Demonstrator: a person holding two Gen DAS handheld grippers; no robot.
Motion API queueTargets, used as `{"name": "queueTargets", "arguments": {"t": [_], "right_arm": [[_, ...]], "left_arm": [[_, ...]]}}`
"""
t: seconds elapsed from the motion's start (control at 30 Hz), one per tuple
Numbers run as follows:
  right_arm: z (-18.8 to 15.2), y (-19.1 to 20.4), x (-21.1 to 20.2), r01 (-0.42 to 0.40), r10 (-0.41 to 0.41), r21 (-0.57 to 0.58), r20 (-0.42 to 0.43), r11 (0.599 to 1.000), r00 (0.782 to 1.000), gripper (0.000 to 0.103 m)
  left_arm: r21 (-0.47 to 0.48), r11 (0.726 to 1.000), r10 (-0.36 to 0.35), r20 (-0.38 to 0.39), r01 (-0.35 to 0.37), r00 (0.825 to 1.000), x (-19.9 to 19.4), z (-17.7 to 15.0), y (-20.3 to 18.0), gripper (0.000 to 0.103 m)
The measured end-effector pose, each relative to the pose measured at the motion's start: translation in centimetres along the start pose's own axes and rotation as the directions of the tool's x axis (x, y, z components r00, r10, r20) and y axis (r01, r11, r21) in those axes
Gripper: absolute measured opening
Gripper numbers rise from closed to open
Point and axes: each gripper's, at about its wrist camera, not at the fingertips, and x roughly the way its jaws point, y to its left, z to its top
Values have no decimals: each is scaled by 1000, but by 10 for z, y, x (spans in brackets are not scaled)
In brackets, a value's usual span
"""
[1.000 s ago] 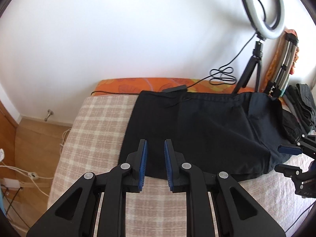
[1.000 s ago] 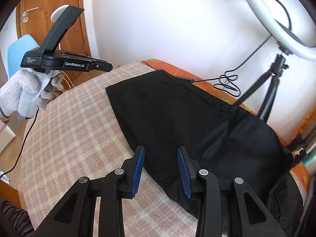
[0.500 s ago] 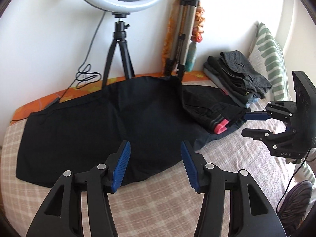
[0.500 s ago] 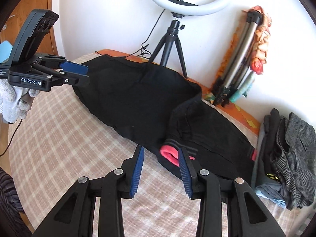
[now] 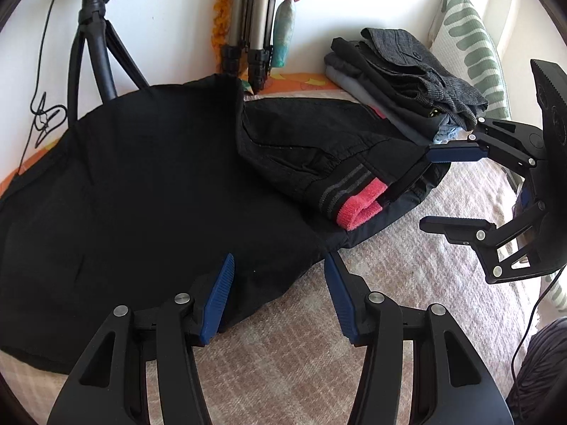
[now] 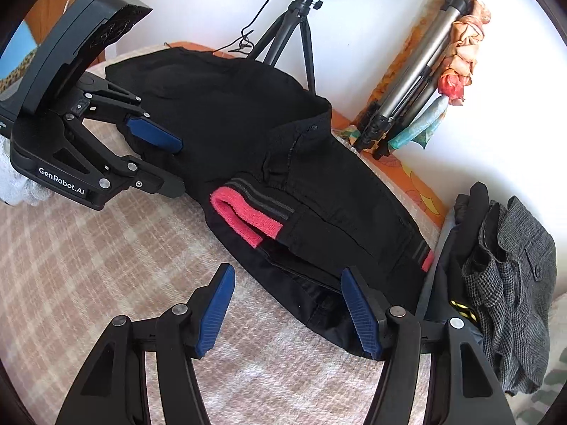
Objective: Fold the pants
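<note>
Black pants lie spread across the bed, legs to the left, waist to the right. The waist end is folded over and shows a pink inner band. My left gripper is open above the pants' near edge at mid-length; black cloth lies below its fingers, not pinched. In the right wrist view the left gripper straddles that same edge. My right gripper hovers at the waist with its jaws opening; the waist edge lies between them, untouched by the pads. The left wrist view has the right gripper beside the pink band.
A checked blanket covers the bed. A pile of folded clothes sits just right of the waist, with a green-patterned pillow behind. A ring-light tripod and a folded tripod stand against the wall. A gloved hand holds the left gripper.
Both grippers swept from the leg end toward the waist and sank closer to the cloth. The left jaws widened early on; the right jaws widened in the last half second.
</note>
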Motion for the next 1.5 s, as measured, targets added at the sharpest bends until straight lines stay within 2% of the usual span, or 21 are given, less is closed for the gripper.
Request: {"name": "queueTargets", "arguments": {"t": [0.17, 0.27, 0.3, 0.33, 0.37, 0.4, 0.47, 0.53, 0.57, 0.67, 0.77, 0.87, 0.97, 1.03, 1.17, 1.2, 1.23, 1.3, 1.37, 1.47, 1.5], "right_arm": [[2, -3, 26, 56, -58, -86, -30, 995, 998, 65], [4, -5, 34, 55, -59, -120, -29, 991, 998, 63], [5, -6, 36, 47, -51, -125, -31, 991, 998, 58], [5, -7, 36, 29, -34, -128, -35, 991, 999, 45], [6, -9, 36, 0, -6, -124, -43, 992, 999, 37], [7, -12, 35, -13, 8, -111, -46, 994, 999, 25], [12, -29, 30, -47, 46, -34, -41, 998, 998, 16], [16, -55, 23, -101, 102, 97, -9, 990, 995, 5], [17, -69, 20, -101, 102, 159, 7, 982, 995, 5], [18, -109, 14, -67, 64, 311, 20, 948, 998, 5], [17, -132, 18, 7, 7, 368, -36, 930, 999, 5], [12, -153, 25, 54, -18, 465, -80, 884, 997, 4], [8, -163, 16, 99, -70, 505, -76, 858, 995, 10], [6, -163, 5, 91, -79, 515, -46, 852, 996, 28], [-13, -142, -24, 60, -72, 544, 2, 837, 997, 53], [-21, -136, -28, 67, -80, 557, -2, 828, 997, 65], [-30, -131, -32, 76, -91, 575, -4, 814, 996, 69], [-51, -126, -33, 80, -90, 627, -16, 775, 996, 69], [-72, -124, -30, 76, -75, 693, -32, 717, 997, 69], [-92, -127, -10, 57, -1, 764, -73, 642, 997, 69], [-97, -128, -5, 43, 28, 787, -76, 615, 997, 69]], "left_arm": [[-41, 999, -31, -7, 31, 999, 6, -5, 11, 52], [-35, 999, -33, -8, 33, 999, 7, -6, 10, 52], [-31, 999, -31, -6, 31, 999, 7, -6, 10, 52], [-29, 999, -31, -6, 31, 999, 8, -6, 10, 52], [-30, 999, -32, -5, 32, 999, 8, -7, 10, 52], [-32, 999, -33, -3, 33, 999, 7, -8, 10, 52], [-33, 999, -35, -3, 35, 999, 9, -7, 10, 52], [-35, 999, -36, -1, 36, 999, 10, -6, 10, 52], [-33, 999, -35, -1, 35, 999, 9, -7, 10, 52], [-29, 999, -31, -1, 31, 1000, 9, -7, 10, 52], [-30, 999, -31, 1, 31, 1000, 9, -7, 10, 52], [-32, 999, -32, 1, 32, 999, 9, -7, 10, 52], [-31, 999, -33, 1, 33, 999, 9, -7, 10, 52], [-33, 999, -34, 2, 34, 999, 9, -7, 10, 52], [-33, 999, -39, 4, 39, 999, 8, -8, 11, 52], [-37, 998, -41, 6, 41, 999, 7, -8, 12, 52], [-42, 998, -44, 10, 44, 999, 5, -9, 13, 52], [-39, 998, -47, 14, 48, 999, 1, -9, 14, 52], [-12, 999, -46, 27, 47, 999, -6, -9, 11, 52], [84, 996, -12, 46, 8, 999, -20, -11, 0, 52], [121, 992, 15, 54, -21, 998, -25, -12, -4, 57]]}}
